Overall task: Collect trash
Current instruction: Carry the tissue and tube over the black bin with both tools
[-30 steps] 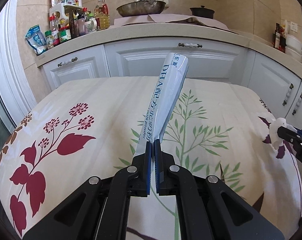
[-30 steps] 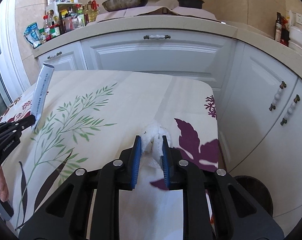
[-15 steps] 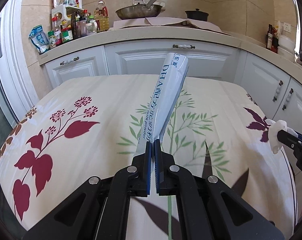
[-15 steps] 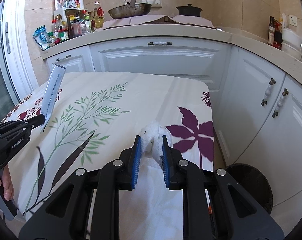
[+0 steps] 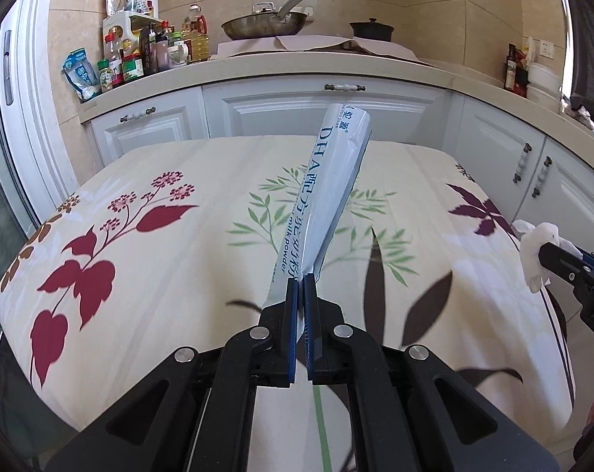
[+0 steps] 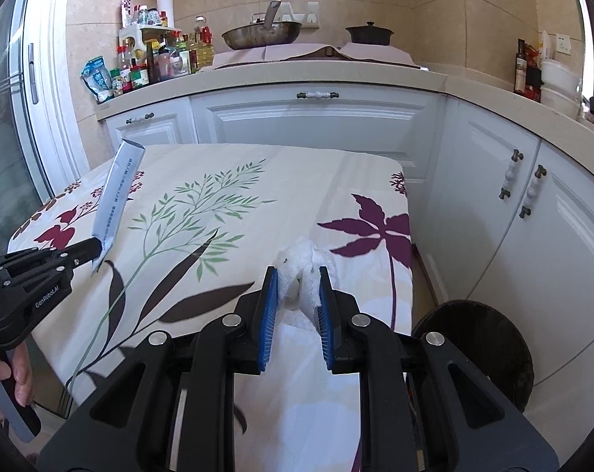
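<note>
Packet first, in the left wrist view: the left tongs [image 5: 300,287] are clamped tight on the bottom end of a long milk powder sachet [image 5: 328,192], which stands up through frame centre above the floral tabletop [image 5: 139,236]. In the right wrist view, the right tongs [image 6: 295,287] are pinched on a crumpled white tissue [image 6: 302,271], and a dark round bin [image 6: 489,350] sits at lower right. Carrying step, I judge — next, swing both loads over that bin and let go.
</note>
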Available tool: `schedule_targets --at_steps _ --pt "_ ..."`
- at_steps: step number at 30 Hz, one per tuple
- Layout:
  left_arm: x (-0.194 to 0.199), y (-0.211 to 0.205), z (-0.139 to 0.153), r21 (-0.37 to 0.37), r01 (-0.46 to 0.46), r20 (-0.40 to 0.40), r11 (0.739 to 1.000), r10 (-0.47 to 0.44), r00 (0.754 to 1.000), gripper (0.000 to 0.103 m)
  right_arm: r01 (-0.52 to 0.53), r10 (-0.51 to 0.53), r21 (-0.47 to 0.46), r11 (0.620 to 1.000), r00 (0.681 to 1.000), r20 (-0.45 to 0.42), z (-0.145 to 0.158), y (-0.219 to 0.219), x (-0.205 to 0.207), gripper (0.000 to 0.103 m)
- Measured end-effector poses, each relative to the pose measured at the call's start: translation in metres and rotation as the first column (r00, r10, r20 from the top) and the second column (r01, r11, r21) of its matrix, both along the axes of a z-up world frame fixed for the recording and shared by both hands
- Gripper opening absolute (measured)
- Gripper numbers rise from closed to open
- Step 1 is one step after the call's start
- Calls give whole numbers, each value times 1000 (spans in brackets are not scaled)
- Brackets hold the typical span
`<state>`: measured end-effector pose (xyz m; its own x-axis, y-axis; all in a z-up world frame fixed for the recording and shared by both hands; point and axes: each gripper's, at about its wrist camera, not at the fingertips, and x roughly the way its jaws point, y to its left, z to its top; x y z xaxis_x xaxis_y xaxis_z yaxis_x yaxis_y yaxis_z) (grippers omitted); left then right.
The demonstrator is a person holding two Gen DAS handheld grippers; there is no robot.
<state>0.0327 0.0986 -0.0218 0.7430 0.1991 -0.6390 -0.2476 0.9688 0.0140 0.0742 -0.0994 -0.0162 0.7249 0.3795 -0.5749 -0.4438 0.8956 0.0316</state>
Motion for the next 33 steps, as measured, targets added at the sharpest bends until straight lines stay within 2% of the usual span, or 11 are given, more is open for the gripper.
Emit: schedule_targets --at_steps 5,15,33 --pt "-11 -11 -4 -19 18 -5 1000 -18 1000 4 9 -9 8 1000 1000 2 -4 -11 -20 19" --pt "-22 -40 -10 -8 91 -4 996 -91 996 4 61 -61 25 998 998 10 -10 -39 -44 19" --pt "-3 -108 -7 -22 264 16 964 -263 965 4 238 -239 50 970 971 6 -19 -109 -42 19"
